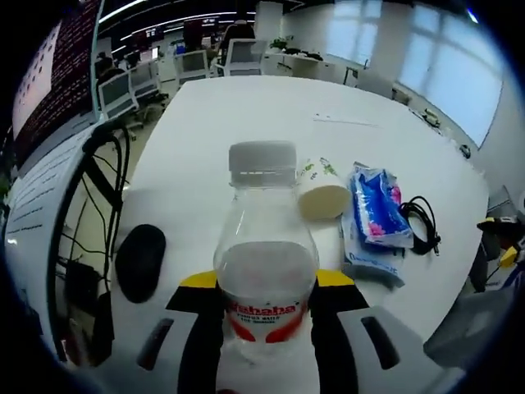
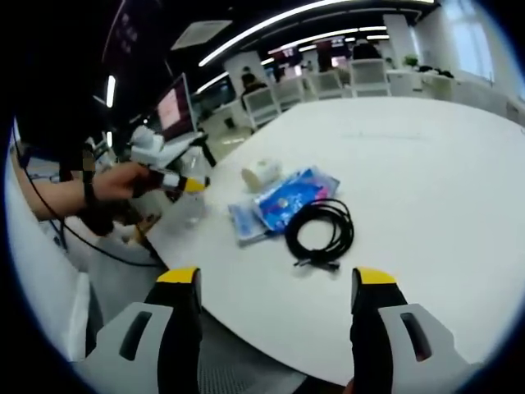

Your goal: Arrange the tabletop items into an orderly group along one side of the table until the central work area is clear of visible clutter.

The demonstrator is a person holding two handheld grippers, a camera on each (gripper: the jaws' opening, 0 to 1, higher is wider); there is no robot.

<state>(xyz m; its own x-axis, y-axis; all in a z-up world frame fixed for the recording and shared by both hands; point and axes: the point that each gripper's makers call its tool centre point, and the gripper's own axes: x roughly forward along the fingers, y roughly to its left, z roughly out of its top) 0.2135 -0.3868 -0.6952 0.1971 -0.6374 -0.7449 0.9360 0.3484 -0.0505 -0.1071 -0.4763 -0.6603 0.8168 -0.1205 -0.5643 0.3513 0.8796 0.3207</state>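
The water bottle is clamped in the left gripper at the table edge; set it upright just beside the paper cup and tissue packs. Right gripper is released, the black cable beyond

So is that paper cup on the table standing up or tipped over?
Tipped over: the paper cup lies on its side on the table, beside the blue packets.

Upright clear water bottle beside black mouse; tipped paper cup, blue tissue packs, coiled black cable grouped nearby.
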